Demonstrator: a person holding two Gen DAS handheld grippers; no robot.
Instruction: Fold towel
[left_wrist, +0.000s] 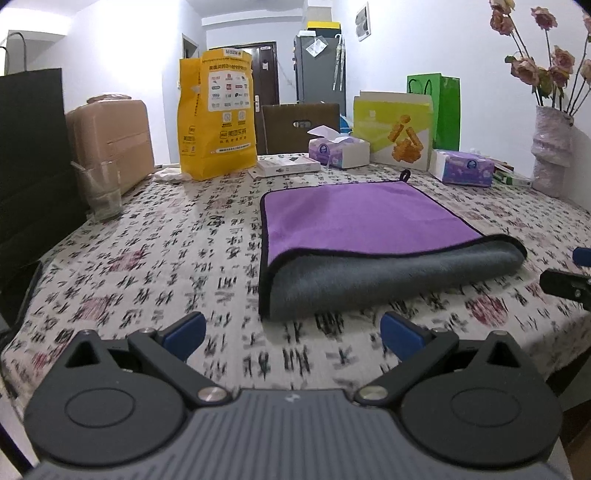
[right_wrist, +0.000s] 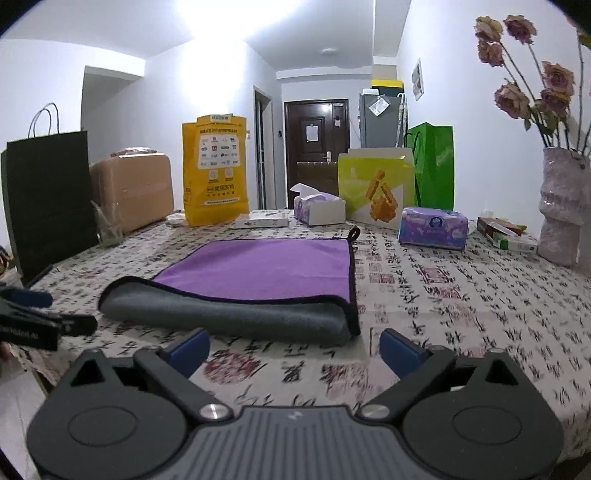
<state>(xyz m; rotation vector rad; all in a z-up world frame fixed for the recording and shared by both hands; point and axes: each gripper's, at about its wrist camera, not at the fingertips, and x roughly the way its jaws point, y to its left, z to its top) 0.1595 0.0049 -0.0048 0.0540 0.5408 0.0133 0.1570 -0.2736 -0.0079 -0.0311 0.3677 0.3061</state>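
Patterned tablecloth (left_wrist: 147, 266); towel (left_wrist: 369, 236) part-folded; both grippers spread.

One towel (left_wrist: 369, 218), two tissue boxes (left_wrist: 338, 147), three bags (left_wrist: 216, 114), one glass (left_wrist: 101, 190).

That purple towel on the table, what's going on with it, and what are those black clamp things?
A person holds a two-finger gripper in each hand to fold the towel. Its near edge is turned over onto itself, so the grey underside shows as a soft roll along the front. Both the left gripper and the right gripper are open and hover over the patterned tablecloth just short of the towel, holding nothing.
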